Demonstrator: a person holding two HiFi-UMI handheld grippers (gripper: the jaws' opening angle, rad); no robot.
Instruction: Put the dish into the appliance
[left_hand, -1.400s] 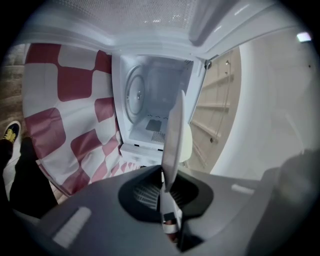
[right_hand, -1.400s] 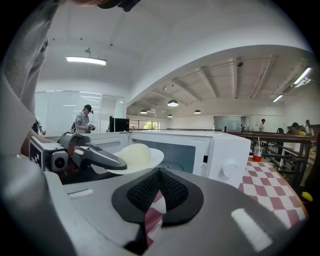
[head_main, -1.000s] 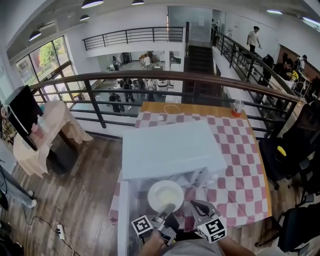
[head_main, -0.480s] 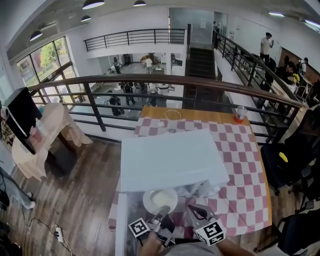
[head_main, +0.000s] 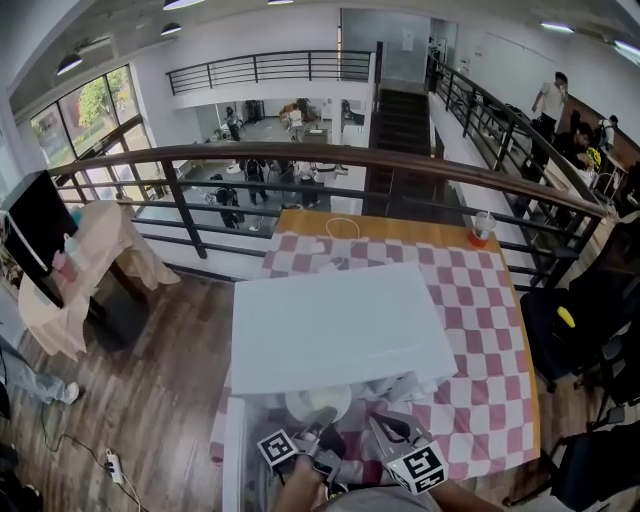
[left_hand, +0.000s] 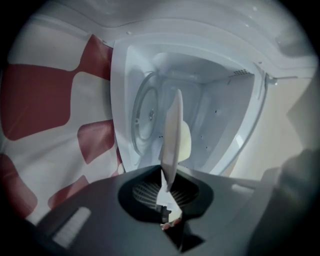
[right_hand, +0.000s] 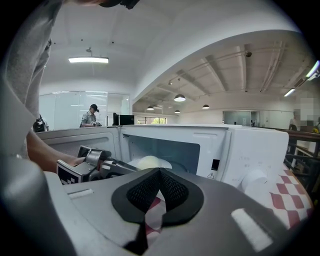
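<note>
Inside microwave (left_hand: 222, 112), left gripper view alone shows turntable (left_hand: 141, 114) behind dish (left_hand: 173, 135).

The microwave (head_main: 335, 325) mouth gapes wide in the lower middle of my head view, so I can reach in. The dish (left_hand: 174, 132), pinched in the fingers of my left gripper (head_main: 320, 425), fills the middle of that mouth, with free room around it up to the white walls. The open door (head_main: 234, 450) blocks the lower left. My right gripper (head_main: 388, 428) crowds in beside, fingers closed. The checked tabletop (head_main: 480, 340) on the right lies open.
</note>
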